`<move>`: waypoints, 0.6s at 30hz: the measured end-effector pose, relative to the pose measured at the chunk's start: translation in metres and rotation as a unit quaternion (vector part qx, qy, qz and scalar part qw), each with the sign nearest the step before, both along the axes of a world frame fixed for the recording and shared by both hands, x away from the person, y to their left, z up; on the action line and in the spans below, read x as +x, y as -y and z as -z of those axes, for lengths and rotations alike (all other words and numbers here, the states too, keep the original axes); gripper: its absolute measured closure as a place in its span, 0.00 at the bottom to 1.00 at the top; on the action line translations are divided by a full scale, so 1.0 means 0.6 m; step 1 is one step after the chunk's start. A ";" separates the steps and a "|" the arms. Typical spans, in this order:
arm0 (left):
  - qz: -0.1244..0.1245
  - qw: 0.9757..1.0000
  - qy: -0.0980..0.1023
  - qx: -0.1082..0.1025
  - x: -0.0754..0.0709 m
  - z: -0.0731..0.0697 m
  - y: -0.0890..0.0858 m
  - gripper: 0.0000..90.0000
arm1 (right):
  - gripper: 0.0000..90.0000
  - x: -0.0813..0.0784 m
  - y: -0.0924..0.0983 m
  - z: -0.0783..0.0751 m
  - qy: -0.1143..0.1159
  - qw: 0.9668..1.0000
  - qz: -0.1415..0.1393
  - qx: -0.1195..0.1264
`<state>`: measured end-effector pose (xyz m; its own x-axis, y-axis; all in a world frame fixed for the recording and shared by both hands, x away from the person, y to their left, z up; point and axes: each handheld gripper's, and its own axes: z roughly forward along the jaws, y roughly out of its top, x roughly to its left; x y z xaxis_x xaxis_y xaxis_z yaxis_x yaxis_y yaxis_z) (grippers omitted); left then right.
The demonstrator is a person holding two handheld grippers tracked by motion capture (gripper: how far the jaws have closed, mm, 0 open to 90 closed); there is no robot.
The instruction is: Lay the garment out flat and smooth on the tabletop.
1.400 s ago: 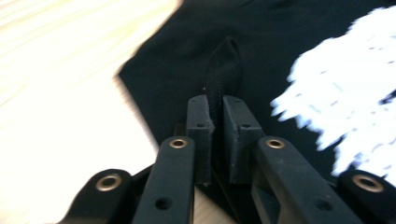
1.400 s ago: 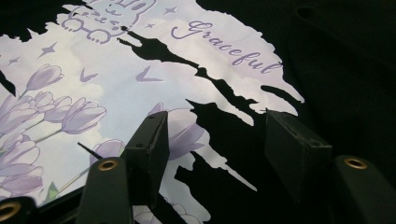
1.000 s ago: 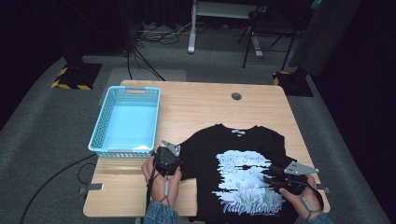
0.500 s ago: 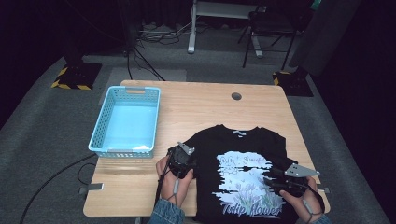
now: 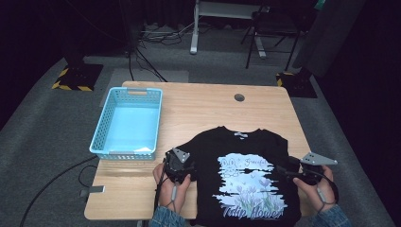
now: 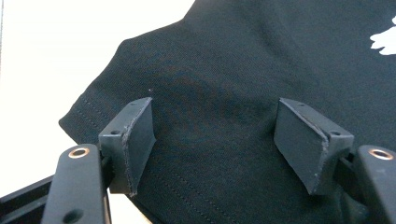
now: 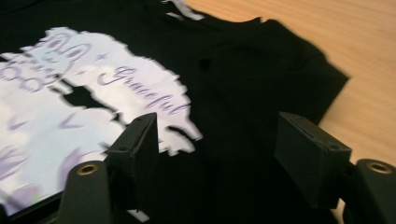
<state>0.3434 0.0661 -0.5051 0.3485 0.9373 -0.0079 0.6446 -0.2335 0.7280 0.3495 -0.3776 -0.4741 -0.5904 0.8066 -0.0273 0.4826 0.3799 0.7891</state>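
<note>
A black T-shirt (image 5: 246, 182) lies flat, print side up, on the near right part of the wooden table (image 5: 203, 106), its hem at the near edge. Judging from this, the work looks like folding the shirt and perhaps putting it in the blue basket (image 5: 126, 124), which stands at the far left with just a little pale content in its near corner. No fold is made yet, so nearly all of the job remains.

The left gripper (image 6: 215, 140) stands over the left sleeve near its hem; its 2 jaws have just been opening and gape above the cloth without pinching it. The right gripper (image 7: 217, 149) hovers by the right side of the shirt, beside the print; its jaws have also just been opening, and nothing is clamped between them.

Room is fair: bare wood lies beyond the collar and between shirt and basket. The shirt's right side runs close to the table's right edge, and the hem sits at the near edge, so the tight spots are there.
</note>
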 end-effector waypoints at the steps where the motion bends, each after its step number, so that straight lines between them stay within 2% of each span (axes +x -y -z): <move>1: 0.000 1.000 0.000 0.000 0.000 0.000 0.000 0.33 | 0.32 0.008 -0.001 -0.001 0.001 1.000 0.000 -0.008; 3: 0.000 1.000 -0.001 0.001 0.000 0.000 0.000 0.33 | 0.31 0.024 -0.010 0.001 0.001 1.000 -0.008 -0.026; 5: 0.000 1.000 0.000 0.000 0.000 0.000 0.000 0.32 | 0.32 0.042 -0.023 0.009 -0.009 0.999 -0.021 -0.039; 7: 0.000 1.000 -0.001 0.001 0.000 0.000 0.000 0.32 | 0.35 0.058 -0.033 0.019 -0.030 0.997 -0.031 -0.057; 8: 0.001 1.000 -0.001 0.001 0.000 0.000 0.000 0.32 | 0.41 0.064 -0.036 0.023 -0.037 0.997 -0.035 -0.067; 10: 0.001 1.000 -0.001 0.001 0.000 0.000 0.000 0.32 | 0.63 0.068 -0.039 0.025 -0.046 0.995 -0.042 -0.081; 11: 0.001 1.000 -0.001 0.001 0.000 0.000 0.000 0.32 | 0.75 0.066 -0.039 0.024 -0.044 0.995 -0.041 -0.083; 13: 0.001 1.000 0.000 0.001 0.000 0.000 0.000 0.32 | 0.88 0.059 -0.036 0.015 -0.037 0.994 -0.039 -0.094; 15: 0.001 1.000 -0.001 0.001 0.000 0.000 0.000 0.32 | 0.93 0.052 -0.029 0.005 -0.025 0.994 -0.032 -0.099; 18: 0.001 1.000 -0.001 0.001 0.000 0.000 0.000 0.32 | 0.94 0.039 -0.008 -0.011 -0.008 0.995 -0.008 -0.096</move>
